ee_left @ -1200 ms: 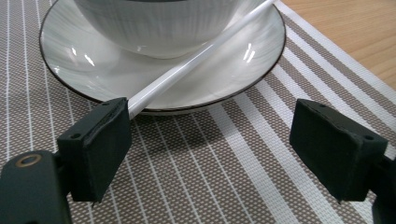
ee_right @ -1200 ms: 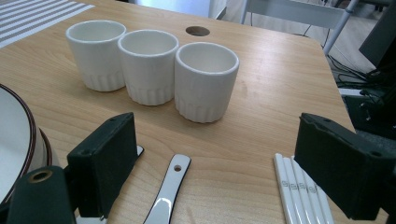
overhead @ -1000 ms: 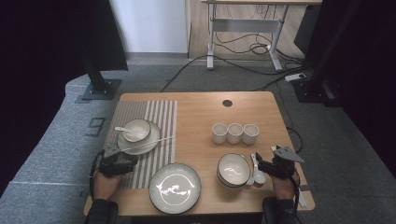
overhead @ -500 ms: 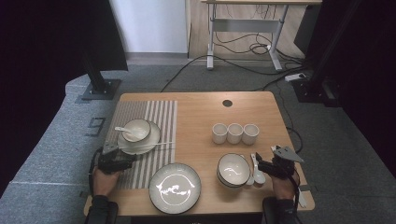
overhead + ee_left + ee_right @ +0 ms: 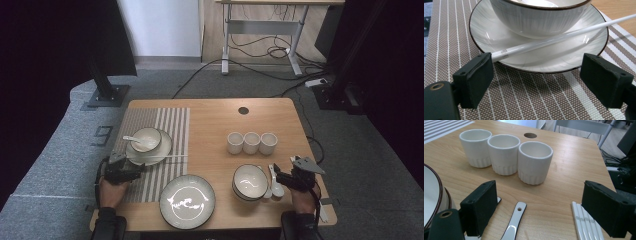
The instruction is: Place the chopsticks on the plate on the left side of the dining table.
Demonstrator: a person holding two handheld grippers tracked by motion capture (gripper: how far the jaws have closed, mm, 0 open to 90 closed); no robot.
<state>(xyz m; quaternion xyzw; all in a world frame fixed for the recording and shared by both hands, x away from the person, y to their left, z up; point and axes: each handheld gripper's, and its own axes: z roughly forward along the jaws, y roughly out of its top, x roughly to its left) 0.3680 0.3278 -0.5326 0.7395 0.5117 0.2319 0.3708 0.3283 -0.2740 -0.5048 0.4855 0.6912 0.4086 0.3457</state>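
At the lower left of the high view your left gripper [image 5: 134, 171] sits low on the brown-and-white striped woven placemat [image 5: 165, 125], jaws spread wide with nothing pressed between them. In the left gripper view the white plastic chopstick [image 5: 554, 41] runs from beside the left pad up toward the upper right, propped on the rim of the white saucer with a dark edge [image 5: 499, 35] and leaning against the white ribbed bowl [image 5: 536, 15] that stands on it; its near end lies just beside, perhaps touching, your left pad, so I judge you are either lining up to take it or have just let it rest there, where the rim keeps it off the mat and easy to pinch. Toward the bottom centre of the high view lies the large round plate with a pale pattern [image 5: 187, 201], well apart from both tools. Right of centre stand three white ribbed cups [image 5: 251, 143] in a touching row, probably grouped to leave space in front. At the lower right your right gripper [image 5: 278, 177] hovers with jaws wide apart and empty; in its own view a white ceramic spoon [image 5: 514, 225] lies between the jaws on the wooden tabletop [image 5: 564, 165], and a bundle of white chopsticks [image 5: 586, 225] lies by the right pad, handy for the next place setting.
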